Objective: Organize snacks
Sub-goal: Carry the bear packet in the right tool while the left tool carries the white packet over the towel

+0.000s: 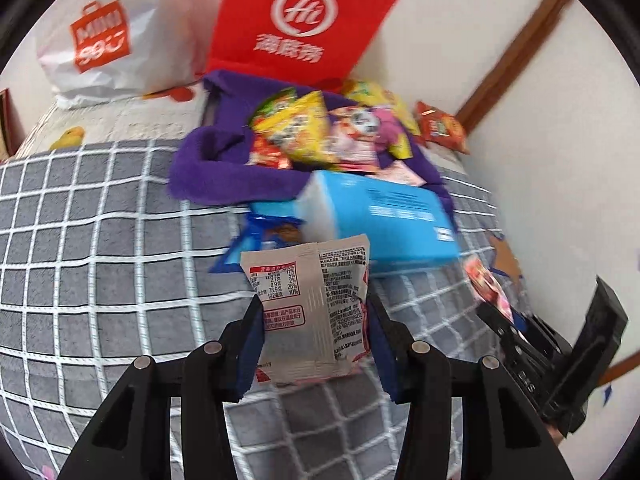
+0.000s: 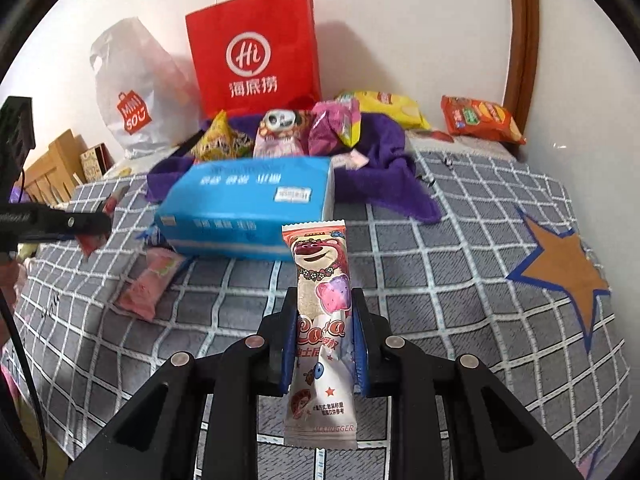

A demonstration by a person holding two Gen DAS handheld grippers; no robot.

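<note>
Grey snack packet point(image 1: 310, 304) pinched upright between left gripper point(image 1: 316, 344) pads, off checked blanket point(image 1: 100, 220). Bear-print bar point(image 2: 324, 320) clamped likewise in right gripper point(image 2: 322, 344), printed face toward camera. Both held clear, likely for carrying to snack pile point(image 2: 288, 128) on purple towel point(image 2: 384, 168) behind blue box point(image 2: 248, 208). Pink packet point(image 2: 150, 284) lay loose nearby.

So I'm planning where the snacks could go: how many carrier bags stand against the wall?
2: a red paper bag behind the purple cloth, and a white plastic bag to its left. Nothing suggests a third, though the view is limited.
</note>
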